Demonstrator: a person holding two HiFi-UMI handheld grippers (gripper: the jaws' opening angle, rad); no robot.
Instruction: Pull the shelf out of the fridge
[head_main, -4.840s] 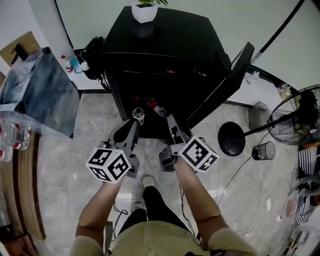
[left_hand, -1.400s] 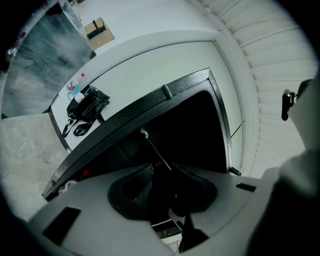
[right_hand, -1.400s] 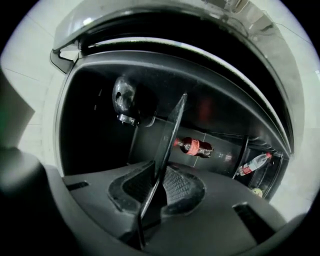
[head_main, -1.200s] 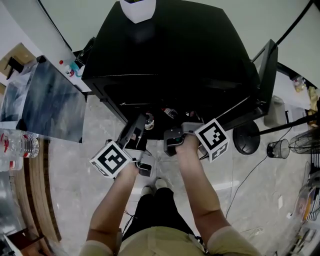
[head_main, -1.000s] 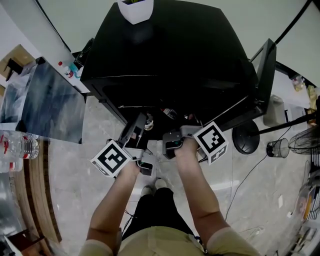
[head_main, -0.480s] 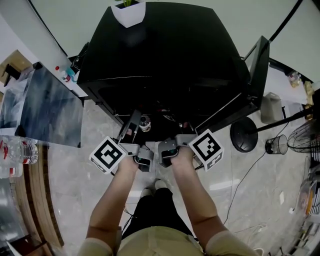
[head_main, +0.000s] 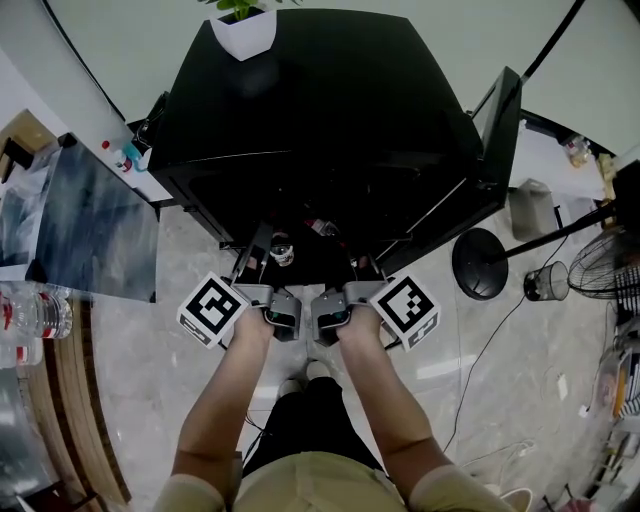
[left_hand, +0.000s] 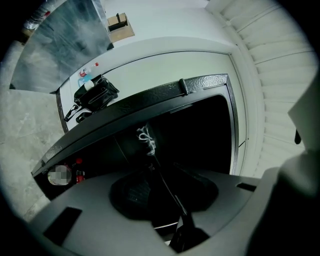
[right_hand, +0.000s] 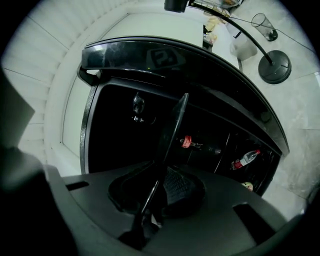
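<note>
tiled floor (head_main: 130, 350); fridge (head_main: 320, 100) open; right gripper (right_hand: 156, 192) clamps shelf (right_hand: 175, 122), left gripper (left_hand: 162, 195) unclamped.

We see the left gripper (left_hand: 152, 201) with jaws apart and the shelf (left_hand: 165, 187), a thin edge, running between them into the dark open fridge (left_hand: 200, 130); a red-capped bottle (left_hand: 78, 175) stands inside at left, a black bag (left_hand: 95, 95) lies beyond

The tall black fridge (head_main: 320, 90) has a smooth, glossy skin that throws back the light. The pale stone-patterned floor (head_main: 130, 380) looks polished. The thin dark shelf (right_hand: 172, 132) gleams like glass along its edge. The right gripper (right_hand: 155, 197) is matt grey plastic, and its pad (right_hand: 181, 186) is ribbed black rubber.
</note>
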